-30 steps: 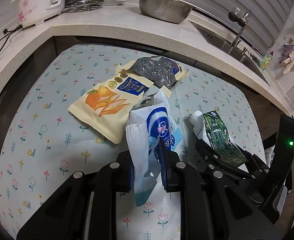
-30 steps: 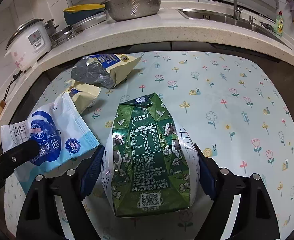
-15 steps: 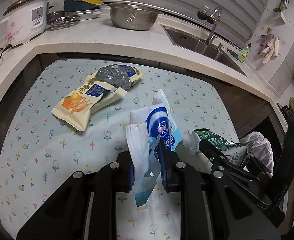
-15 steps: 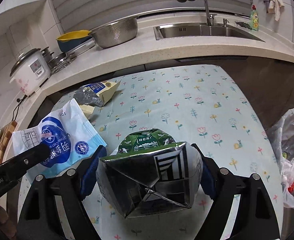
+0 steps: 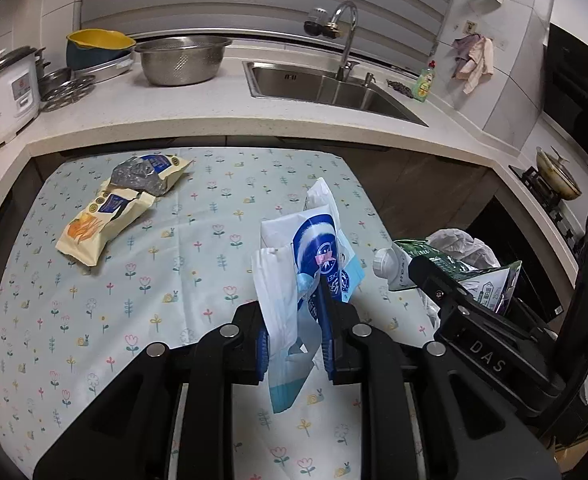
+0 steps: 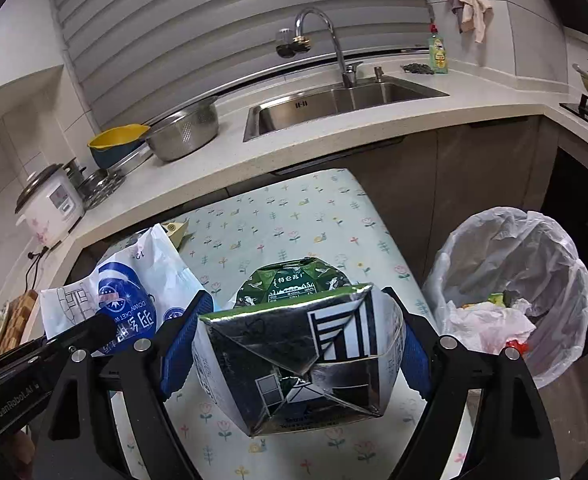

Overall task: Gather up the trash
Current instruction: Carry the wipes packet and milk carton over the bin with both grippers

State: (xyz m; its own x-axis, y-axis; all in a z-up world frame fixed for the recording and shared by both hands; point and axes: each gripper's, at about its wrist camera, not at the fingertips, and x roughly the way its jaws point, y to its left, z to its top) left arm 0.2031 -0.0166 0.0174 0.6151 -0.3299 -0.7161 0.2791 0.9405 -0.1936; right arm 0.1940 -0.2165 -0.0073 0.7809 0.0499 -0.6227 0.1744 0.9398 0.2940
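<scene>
My left gripper (image 5: 296,346) is shut on a blue and white plastic pouch (image 5: 306,256) and holds it above the floral tablecloth (image 5: 134,280). My right gripper (image 6: 294,344) is shut on a green milk carton (image 6: 294,352), bottom end toward the camera, lifted off the table. In the left wrist view the carton (image 5: 450,266) and right gripper (image 5: 474,324) are at the right, near the table's right edge. A bin with a white liner (image 6: 510,284) stands on the floor right of the table, with trash inside.
Two snack bags, a yellow one (image 5: 102,220) and a torn silver-lined one (image 5: 146,174), lie at the table's far left. Behind are a counter with sink (image 6: 342,104), colander (image 5: 182,60) and rice cooker (image 5: 2,92).
Both grippers have risen and swung right with their loads. The carton has tipped so its bottom faces the camera. The bin has come into view at the right.
</scene>
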